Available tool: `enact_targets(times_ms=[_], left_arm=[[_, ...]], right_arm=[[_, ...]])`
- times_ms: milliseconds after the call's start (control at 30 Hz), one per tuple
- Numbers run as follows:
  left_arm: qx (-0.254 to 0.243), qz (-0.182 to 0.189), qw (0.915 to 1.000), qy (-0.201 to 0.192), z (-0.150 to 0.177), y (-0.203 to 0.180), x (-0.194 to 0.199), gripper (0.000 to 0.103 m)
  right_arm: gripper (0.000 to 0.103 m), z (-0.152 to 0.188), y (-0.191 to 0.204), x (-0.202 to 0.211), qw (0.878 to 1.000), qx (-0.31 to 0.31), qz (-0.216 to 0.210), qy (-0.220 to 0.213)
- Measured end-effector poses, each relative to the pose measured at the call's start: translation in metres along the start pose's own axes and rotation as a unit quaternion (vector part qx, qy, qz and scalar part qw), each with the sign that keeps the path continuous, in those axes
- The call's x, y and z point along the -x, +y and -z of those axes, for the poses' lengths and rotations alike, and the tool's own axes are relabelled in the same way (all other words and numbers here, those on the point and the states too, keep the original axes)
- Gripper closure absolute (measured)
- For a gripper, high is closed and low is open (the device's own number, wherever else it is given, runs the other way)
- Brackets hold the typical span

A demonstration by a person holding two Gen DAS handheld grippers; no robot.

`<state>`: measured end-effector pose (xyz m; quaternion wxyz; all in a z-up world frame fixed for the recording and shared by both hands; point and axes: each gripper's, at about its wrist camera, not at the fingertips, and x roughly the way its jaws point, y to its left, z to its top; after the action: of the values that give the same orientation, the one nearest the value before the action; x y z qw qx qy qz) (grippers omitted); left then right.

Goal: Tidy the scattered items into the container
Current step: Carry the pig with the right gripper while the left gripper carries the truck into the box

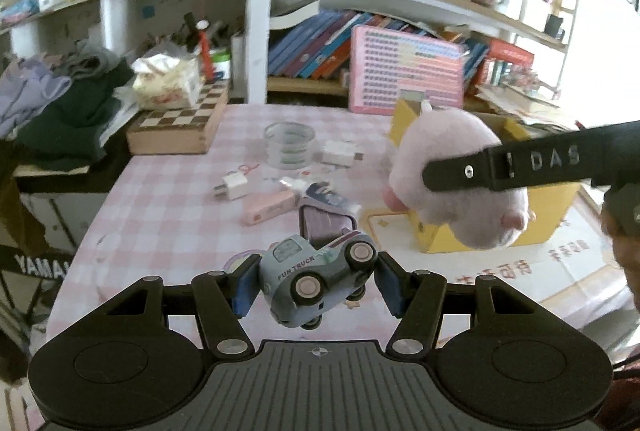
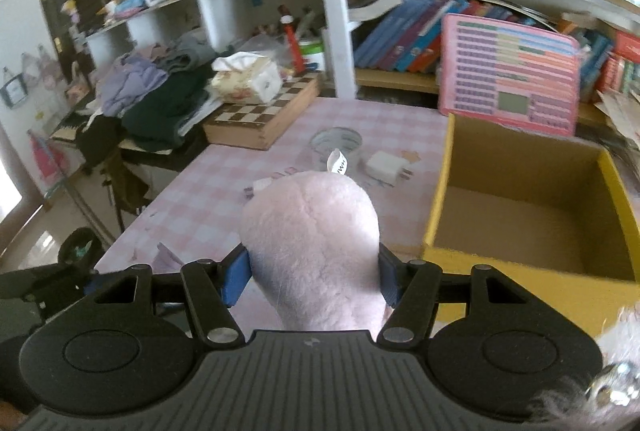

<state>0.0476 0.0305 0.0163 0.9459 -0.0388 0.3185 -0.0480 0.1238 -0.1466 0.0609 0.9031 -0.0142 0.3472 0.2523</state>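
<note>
While both hands are raised above the pink checked tablecloth, each gripper carries one item. The left gripper is clamped on a small grey-blue toy truck, which sits tipped on its side between the blue pads, wheels facing the camera, lettering reading "FUN TRUCK". Ahead of it and to its right, the right gripper squeezes a pink plush toy; the plush bulges out forward past the pads, its white tag sticking up at the far end. From the left wrist view the same plush hangs in front of the yellow cardboard box, with one black finger of the right gripper across it. Seen from the right gripper, the box stands open just ahead and to the right, its inside bare. Farther ahead of both grippers on the cloth lie a white charger, a pink case, a clear round tub and another white plug.
</note>
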Motion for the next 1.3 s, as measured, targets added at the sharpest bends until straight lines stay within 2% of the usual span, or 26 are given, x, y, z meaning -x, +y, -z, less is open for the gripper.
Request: enact_targets(times_ms=[300,667,1000,1300], left_arm=[[-0.042,0.061,0.9971,-0.018,-0.007,-0.023,0.015,0.043],[-0.072,0.096,0.9922,-0.032,-0.022,-0.048,0.013,0.043],[-0.086,0.108,0.989,-0.054,-0.056,-0.079,-0.012,0.043],[-0.091,0.108,0.9879,-0.063,-0.086,-0.121,-0.05,0.043]], right_arm=[[0.042,0.03,-0.019,0.043,0.997,-0.05,0.058,-0.02],[0.042,0.048,-0.056,0.071,0.989,-0.101,0.103,-0.041],[0.042,0.02,-0.106,0.076,0.985,-0.105,0.119,-0.068],[0.042,-0.012,-0.156,0.06,0.988,-0.085,0.109,-0.073]])
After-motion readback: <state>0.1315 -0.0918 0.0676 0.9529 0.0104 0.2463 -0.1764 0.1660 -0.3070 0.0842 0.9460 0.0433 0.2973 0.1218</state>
